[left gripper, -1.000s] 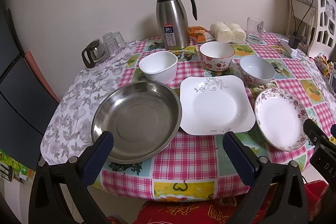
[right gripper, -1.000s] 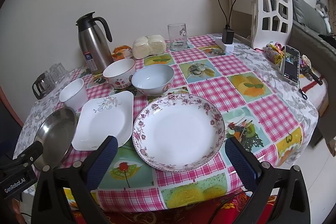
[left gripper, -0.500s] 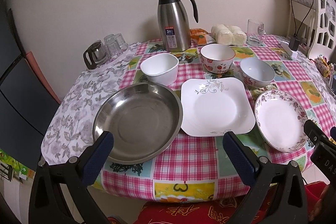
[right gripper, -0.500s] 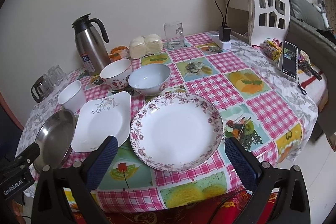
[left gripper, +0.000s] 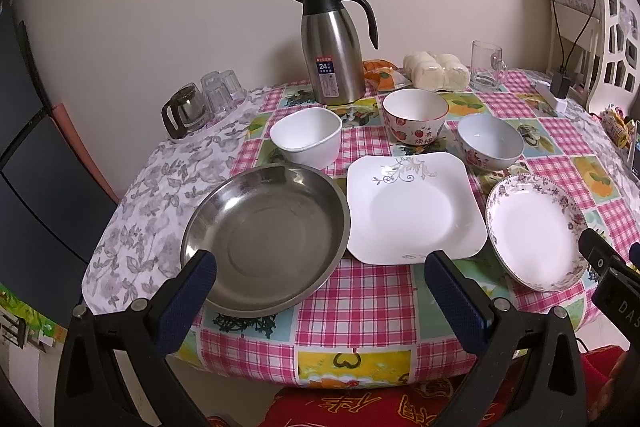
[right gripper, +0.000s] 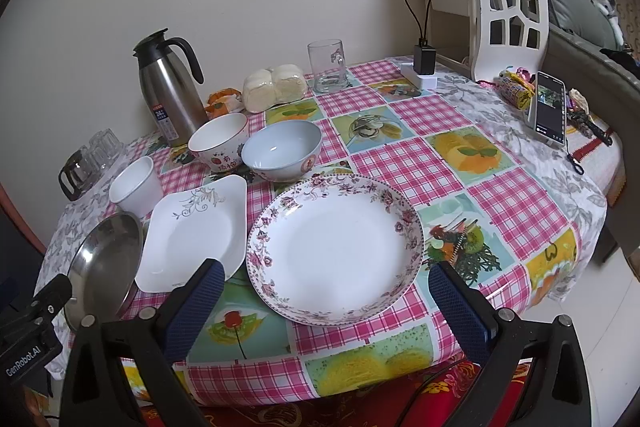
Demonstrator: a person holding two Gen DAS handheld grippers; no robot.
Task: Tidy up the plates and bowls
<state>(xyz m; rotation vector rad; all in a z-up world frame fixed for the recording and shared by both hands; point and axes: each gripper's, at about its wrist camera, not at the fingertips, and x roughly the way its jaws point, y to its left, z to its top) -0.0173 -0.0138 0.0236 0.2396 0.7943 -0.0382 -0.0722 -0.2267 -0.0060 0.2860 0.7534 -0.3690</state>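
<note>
Left wrist: 3 plates (left gripper: 416, 211), 3 bowls (left gripper: 414, 117)

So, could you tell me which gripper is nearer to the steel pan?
Left. The left gripper hangs open over the steel pan's near rim; the right gripper is open at the floral plate.

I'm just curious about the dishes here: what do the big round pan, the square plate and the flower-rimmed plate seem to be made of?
Round pan: likely stainless steel, grey with a dull mirror sheen and blurred reflections.
Square plate: looks like glazed white ceramic or porcelain, smooth gloss, grey vine print.
Flower-rimmed plate: apparently glazed ceramic too, glossy white with a printed floral rim.
</note>
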